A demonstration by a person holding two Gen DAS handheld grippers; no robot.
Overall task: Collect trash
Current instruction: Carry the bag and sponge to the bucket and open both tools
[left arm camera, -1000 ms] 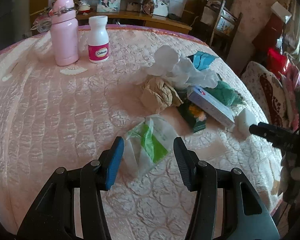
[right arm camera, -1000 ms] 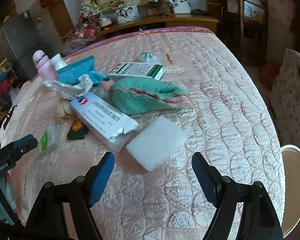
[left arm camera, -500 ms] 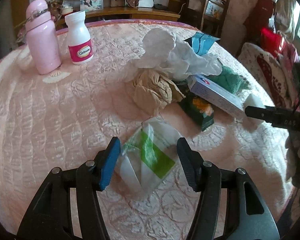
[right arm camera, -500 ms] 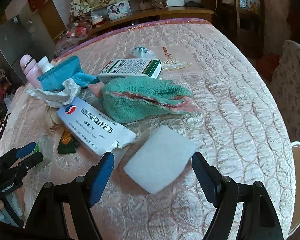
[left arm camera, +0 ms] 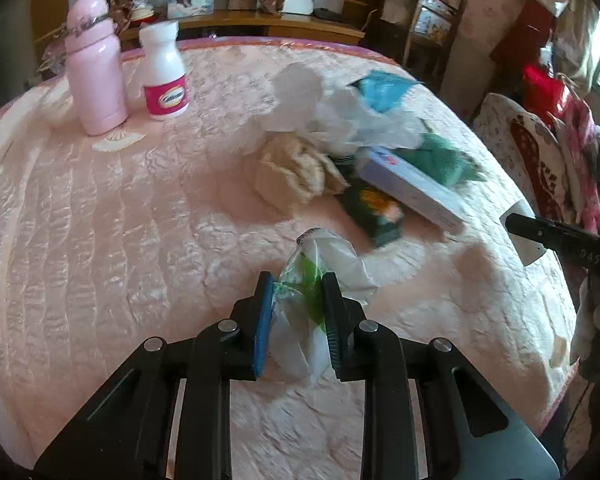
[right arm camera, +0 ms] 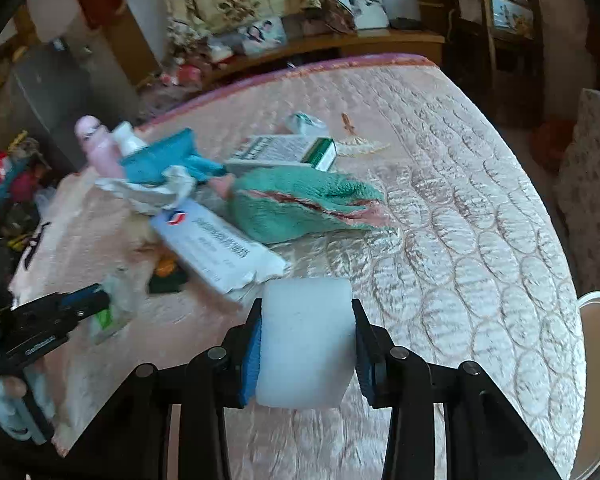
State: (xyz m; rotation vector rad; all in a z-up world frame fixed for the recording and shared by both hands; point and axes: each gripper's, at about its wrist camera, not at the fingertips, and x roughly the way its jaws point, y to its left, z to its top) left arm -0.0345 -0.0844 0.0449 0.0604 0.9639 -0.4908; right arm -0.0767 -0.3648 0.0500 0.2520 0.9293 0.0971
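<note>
My left gripper (left arm camera: 297, 284) is shut on a crumpled clear and green plastic wrapper (left arm camera: 320, 264) near the front of the pink quilted table (left arm camera: 100, 208). My right gripper (right arm camera: 306, 308) is shut on a white foam block (right arm camera: 305, 340); that gripper (left arm camera: 552, 236) also shows at the right edge of the left wrist view. A trash pile lies mid-table: a torn white medicine box (right arm camera: 216, 244), a brown paper wad (left arm camera: 292, 172), white tissue (left arm camera: 340, 116), a blue wrapper (left arm camera: 384, 88) and a dark green packet (left arm camera: 376, 212).
A pink flask (left arm camera: 96, 68) and a white pill bottle (left arm camera: 164, 76) stand at the back left. A teal towel (right arm camera: 300, 204) and a green-white box (right arm camera: 288, 148) lie behind the pile. A white bin rim (right arm camera: 598, 300) shows off the table's right edge.
Both grippers have closed: the left on the plastic wrapper, the right on the white foam block. Both were open around these items before.
</note>
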